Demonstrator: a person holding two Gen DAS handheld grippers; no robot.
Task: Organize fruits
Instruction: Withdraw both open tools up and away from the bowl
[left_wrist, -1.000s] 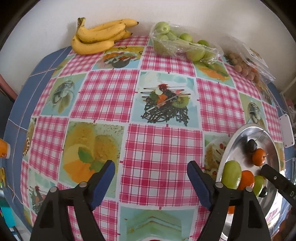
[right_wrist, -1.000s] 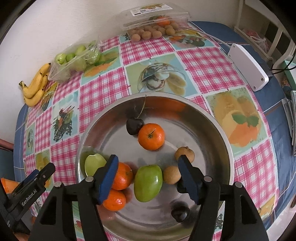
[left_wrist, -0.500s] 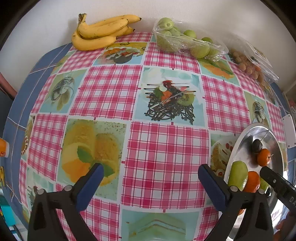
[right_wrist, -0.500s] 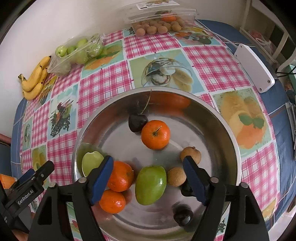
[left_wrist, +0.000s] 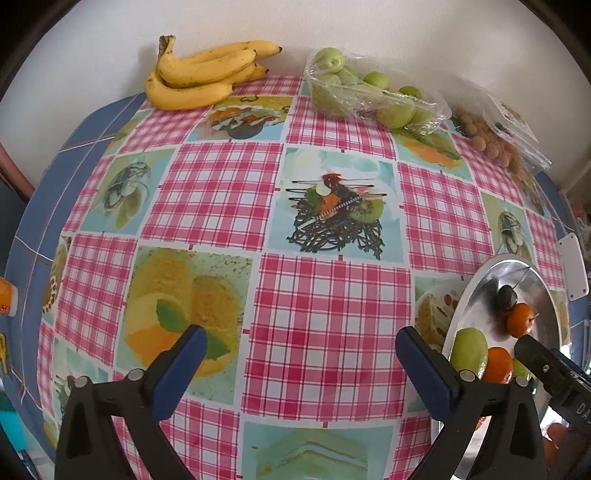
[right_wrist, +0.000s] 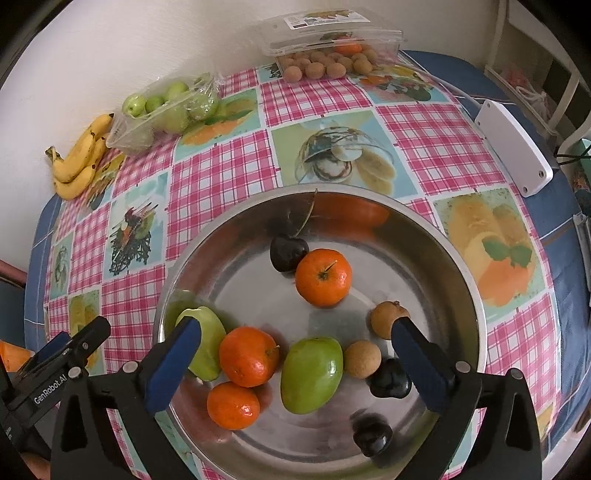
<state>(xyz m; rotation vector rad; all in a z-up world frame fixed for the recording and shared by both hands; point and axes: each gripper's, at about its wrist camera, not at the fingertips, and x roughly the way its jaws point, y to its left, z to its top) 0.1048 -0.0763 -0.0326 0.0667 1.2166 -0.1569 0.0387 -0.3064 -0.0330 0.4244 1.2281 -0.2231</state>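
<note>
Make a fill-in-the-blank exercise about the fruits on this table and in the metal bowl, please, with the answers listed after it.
1. The metal bowl holds ____ orange mandarins.
2. The bananas lie against the wall, directly on the ____.
3. The green fruits in the clear plastic tray sit between the bananas and the box of small ____ fruits.
4. Between the fingers of the left hand-held gripper there is ____ fruit.

Missing words: three; tablecloth; brown; no

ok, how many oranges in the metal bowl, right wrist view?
3. One orange sits mid-bowl beside a dark fruit; a second and third lie together at the near left of the metal bowl. The tongs' arms may hide more.
</note>
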